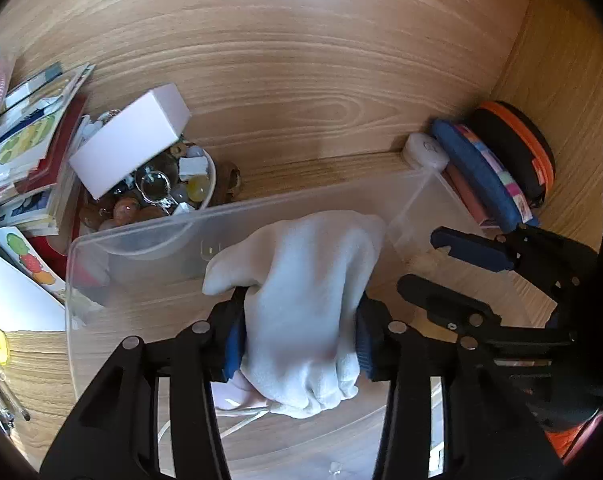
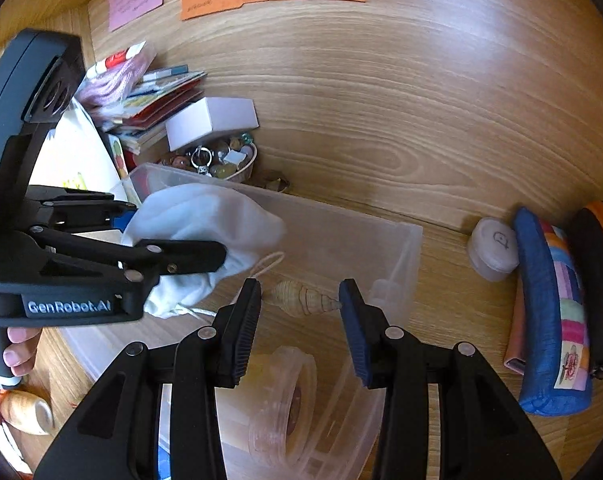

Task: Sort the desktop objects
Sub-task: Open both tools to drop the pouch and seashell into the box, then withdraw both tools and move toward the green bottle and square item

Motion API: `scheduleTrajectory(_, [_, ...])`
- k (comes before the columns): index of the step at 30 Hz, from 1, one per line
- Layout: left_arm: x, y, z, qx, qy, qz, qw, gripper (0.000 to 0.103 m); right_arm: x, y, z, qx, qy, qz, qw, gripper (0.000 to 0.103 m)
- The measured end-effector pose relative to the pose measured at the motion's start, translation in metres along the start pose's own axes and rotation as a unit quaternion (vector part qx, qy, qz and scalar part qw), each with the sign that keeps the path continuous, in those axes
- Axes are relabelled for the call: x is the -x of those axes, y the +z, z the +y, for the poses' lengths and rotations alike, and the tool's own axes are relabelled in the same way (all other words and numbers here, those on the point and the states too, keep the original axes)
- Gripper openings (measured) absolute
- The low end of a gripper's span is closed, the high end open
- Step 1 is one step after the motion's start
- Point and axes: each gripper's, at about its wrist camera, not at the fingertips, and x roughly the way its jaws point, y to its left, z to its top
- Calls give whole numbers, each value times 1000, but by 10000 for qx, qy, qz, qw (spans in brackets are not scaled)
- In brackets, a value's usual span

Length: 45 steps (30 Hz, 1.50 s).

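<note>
My left gripper point(image 1: 299, 326) is shut on a white cloth pouch point(image 1: 301, 300) and holds it over a clear plastic bin point(image 1: 149, 236). In the right wrist view the left gripper point(image 2: 173, 240) grips the same pouch point(image 2: 205, 216) above the bin point(image 2: 381, 240). My right gripper point(image 2: 299, 300) is open and empty, its jaws standing on either side of a spiral seashell point(image 2: 301, 300) that lies inside the bin. A clear tape roll point(image 2: 285, 396) lies in the bin below it. The right gripper point(image 1: 441, 264) shows at the right of the left wrist view.
A bowl of stones and trinkets point(image 1: 161, 192) with a white box point(image 1: 129, 144) on top stands behind the bin. Booklets point(image 1: 29, 148) are stacked at the left. A small white jar point(image 2: 493, 248), a blue pencil case point(image 2: 549, 312) and a black-orange pouch point(image 2: 597, 280) stand at the right.
</note>
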Motion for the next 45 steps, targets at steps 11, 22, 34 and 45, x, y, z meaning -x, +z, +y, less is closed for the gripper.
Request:
scheduleTrajectory(11, [16, 2, 7, 74, 50, -253, 9996, 70, -3, -4, 14, 316, -265, 6, 9991, 45])
scheduleTrajectory(22, [56, 6, -7, -232, 286, -630, 9973, 78, 19, -2, 7, 167, 41, -354, 9992, 79])
scheduleTrajectory(34, [155, -32, 1, -245, 1137, -1280, 9849, 99, 75, 8, -11, -461, -81, -910, 9947, 90])
scheduleTrajectory(45, [184, -140, 15, -78, 1826, -1242, 9753, 102, 142, -48, 25, -436, 193, -1295, 9904, 92])
